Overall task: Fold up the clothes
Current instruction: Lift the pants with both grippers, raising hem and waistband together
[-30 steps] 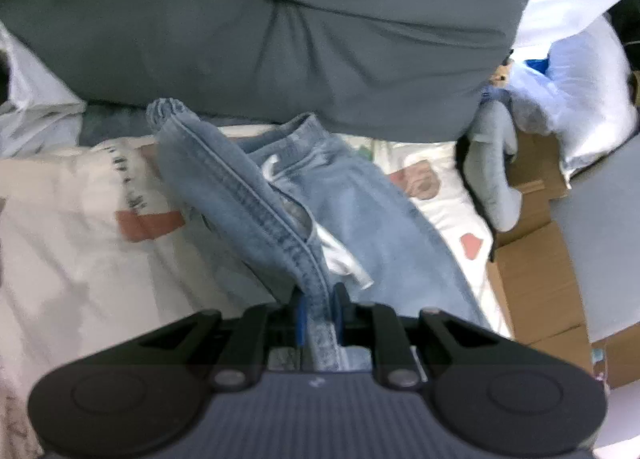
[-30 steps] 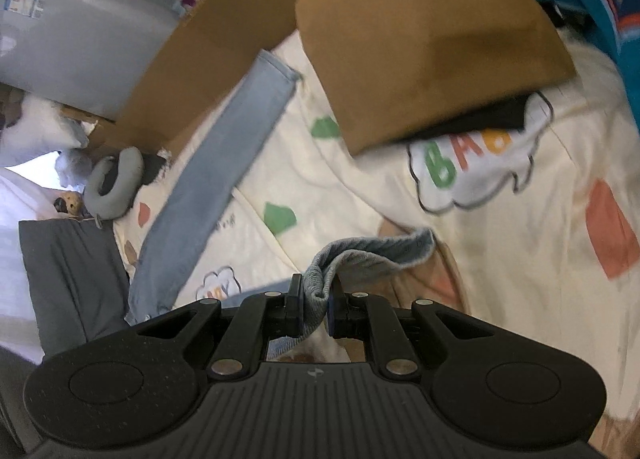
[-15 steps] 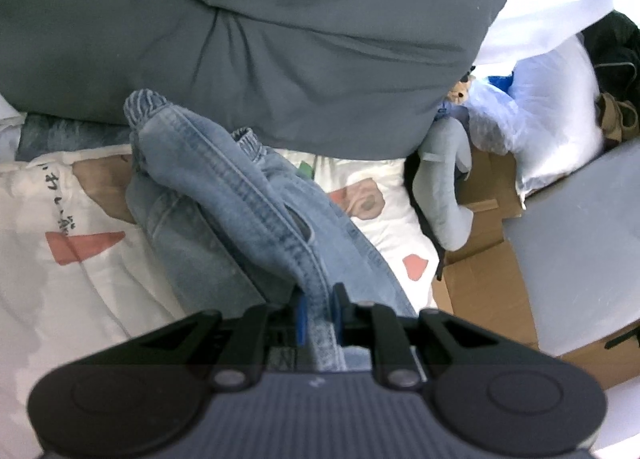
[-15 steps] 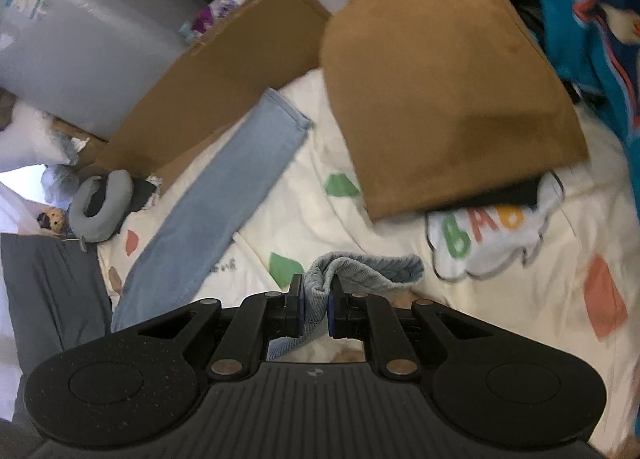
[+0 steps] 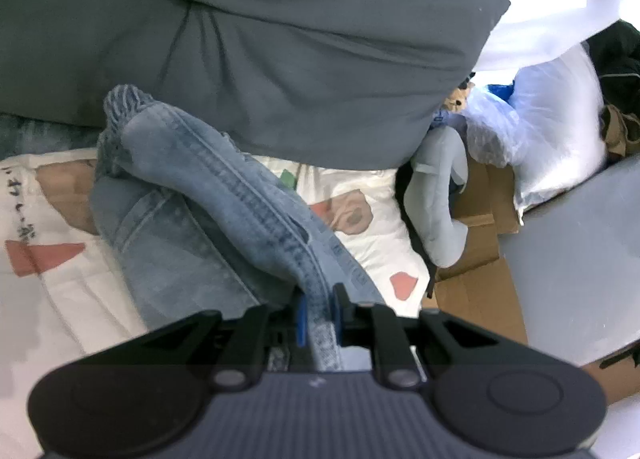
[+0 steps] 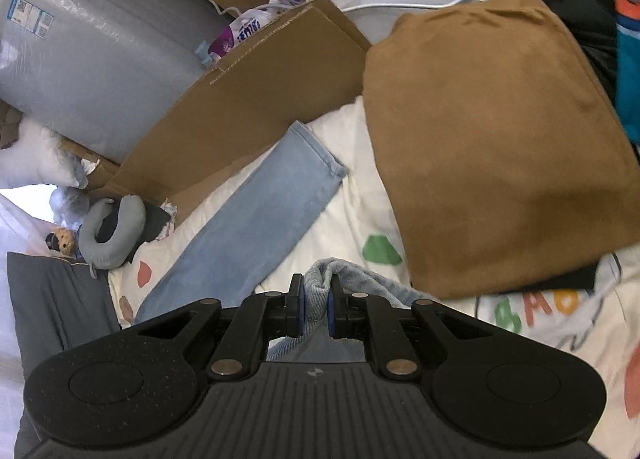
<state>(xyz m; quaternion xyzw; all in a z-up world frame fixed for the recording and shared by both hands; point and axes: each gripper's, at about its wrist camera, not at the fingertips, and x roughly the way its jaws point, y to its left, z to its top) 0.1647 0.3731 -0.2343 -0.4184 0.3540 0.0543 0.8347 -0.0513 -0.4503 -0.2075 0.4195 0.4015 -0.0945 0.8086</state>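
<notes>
Both tongs stay clenched on the faded blue denim jeans [image 5: 208,195], left gripper [image 5: 319,313] and right gripper [image 6: 315,309] dragging them toward six o'clock, the straight leg [image 6: 244,227] trailing toward eleven, flattening for a fold.

The left gripper [image 5: 319,309] is sitting at the six o'clock edge of its own view, pointing toward twelve o'clock and angling downward, its jaws pinching tight on a fold of the jeans [image 5: 224,195]. The right gripper [image 6: 315,309] is occupying the same six o'clock spot in its view, also tilting downward, jaws clamping a bunched denim edge.
</notes>
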